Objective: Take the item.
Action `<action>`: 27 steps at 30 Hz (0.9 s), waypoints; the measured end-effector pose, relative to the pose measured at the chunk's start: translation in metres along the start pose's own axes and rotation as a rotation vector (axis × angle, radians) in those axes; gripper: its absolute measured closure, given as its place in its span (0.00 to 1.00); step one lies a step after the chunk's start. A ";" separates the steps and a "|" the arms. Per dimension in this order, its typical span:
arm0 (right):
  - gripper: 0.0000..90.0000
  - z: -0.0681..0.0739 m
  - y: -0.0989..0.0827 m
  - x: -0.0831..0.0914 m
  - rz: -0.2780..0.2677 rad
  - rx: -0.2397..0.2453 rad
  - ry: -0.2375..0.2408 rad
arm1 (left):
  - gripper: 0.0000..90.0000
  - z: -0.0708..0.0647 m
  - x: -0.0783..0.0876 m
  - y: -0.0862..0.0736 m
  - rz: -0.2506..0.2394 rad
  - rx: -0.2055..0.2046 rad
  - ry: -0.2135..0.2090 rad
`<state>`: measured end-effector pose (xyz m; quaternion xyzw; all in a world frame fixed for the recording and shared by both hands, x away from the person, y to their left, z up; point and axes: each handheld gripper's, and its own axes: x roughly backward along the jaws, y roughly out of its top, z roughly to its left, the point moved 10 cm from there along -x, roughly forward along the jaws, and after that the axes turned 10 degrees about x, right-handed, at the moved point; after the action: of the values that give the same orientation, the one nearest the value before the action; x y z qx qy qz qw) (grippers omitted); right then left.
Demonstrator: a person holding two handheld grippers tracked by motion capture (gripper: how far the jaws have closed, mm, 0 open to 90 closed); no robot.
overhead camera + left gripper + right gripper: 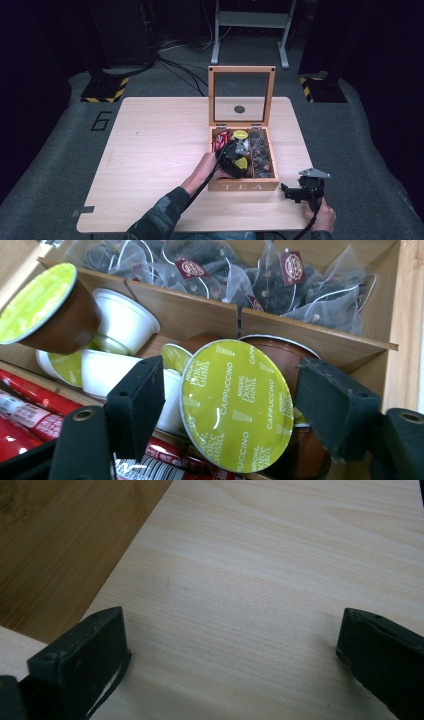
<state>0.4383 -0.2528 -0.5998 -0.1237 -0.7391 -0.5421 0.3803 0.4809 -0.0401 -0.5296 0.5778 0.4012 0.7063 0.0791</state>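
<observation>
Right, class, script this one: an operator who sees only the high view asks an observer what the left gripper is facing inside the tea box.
Observer: The left gripper has its jaws open on either side of a Dolce Gusto capsule whose green lid reads Cappuccino.
Operator: What lies beyond that capsule?
Observer: Past the wooden divider, see-through pyramid tea bags with dark red tags are piled in the next compartment.
Operator: And the right gripper?
Observer: The right gripper has its jaws wide open over the bare table, with nothing between them and the tea box wall beside it.
</observation>
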 end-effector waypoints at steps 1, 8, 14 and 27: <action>0.00 0.000 0.000 0.000 0.000 0.000 0.000 | 0.34 -0.001 -0.001 -0.001 0.002 0.004 -0.001; 0.00 0.000 0.000 0.000 0.000 0.000 0.000 | 0.42 -0.001 -0.002 -0.002 0.004 -0.001 0.002; 0.00 0.000 0.000 0.000 0.000 0.000 0.000 | 0.43 -0.003 -0.001 -0.001 -0.005 -0.004 0.002; 0.00 0.000 0.000 0.000 0.000 0.000 0.000 | 0.44 -0.004 0.009 0.005 -0.039 0.002 -0.018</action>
<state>0.4383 -0.2528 -0.5998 -0.1237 -0.7390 -0.5422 0.3803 0.4765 -0.0399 -0.5197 0.5761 0.4125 0.6991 0.0959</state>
